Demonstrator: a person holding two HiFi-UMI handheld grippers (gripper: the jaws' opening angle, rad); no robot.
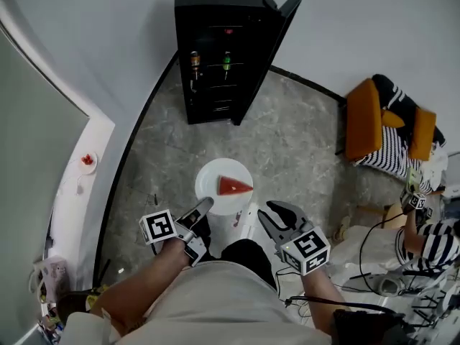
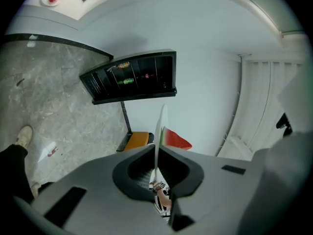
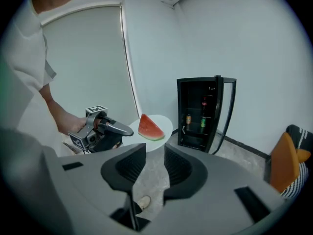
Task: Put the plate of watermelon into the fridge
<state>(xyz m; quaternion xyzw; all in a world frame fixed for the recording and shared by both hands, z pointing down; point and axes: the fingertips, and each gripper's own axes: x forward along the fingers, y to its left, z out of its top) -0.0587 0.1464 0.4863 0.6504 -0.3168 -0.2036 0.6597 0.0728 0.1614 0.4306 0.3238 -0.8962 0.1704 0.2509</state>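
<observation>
The left tool (image 2: pixel 156 151) is clenched on the rim of the white plate (image 1: pixel 214 176). In the left gripper view the plate shows edge-on, running up between the two closed jaws. The slice of watermelon (image 1: pixel 233 186) lies on the plate, red flesh up and green rind toward the tool's side. The plate is held in the air above the grey stone floor (image 1: pixel 287 142), roughly level.

The right tool (image 3: pixel 154 148) is released. Its jaws stand apart with nothing between them, and only the floor and a shoe (image 3: pixel 142 203) show through the gap. In the head view it sits just beside the plate's near right edge, and whether it touches the rim cannot be told. Each tool carries its cube with square markers, gripped in a bare hand.

Beyond the plate, well apart from it, stands the black fridge (image 1: pixel 215 20) against the pale wall. Its door (image 1: pixel 277 42) is swung open to the right. Two drinks (image 1: pixel 195 61) stand on an upper shelf inside, one amber and one green, and the lower shelves look dark.

To the left a white ledge (image 1: pixel 68 192) runs along a window blind, with a small dish (image 1: pixel 88 161) holding something red. To the right are an orange chair (image 1: pixel 363 117) draped with striped cloth and a seated person in a striped top (image 1: pixel 431 239), with cables trailing on the floor near them.
</observation>
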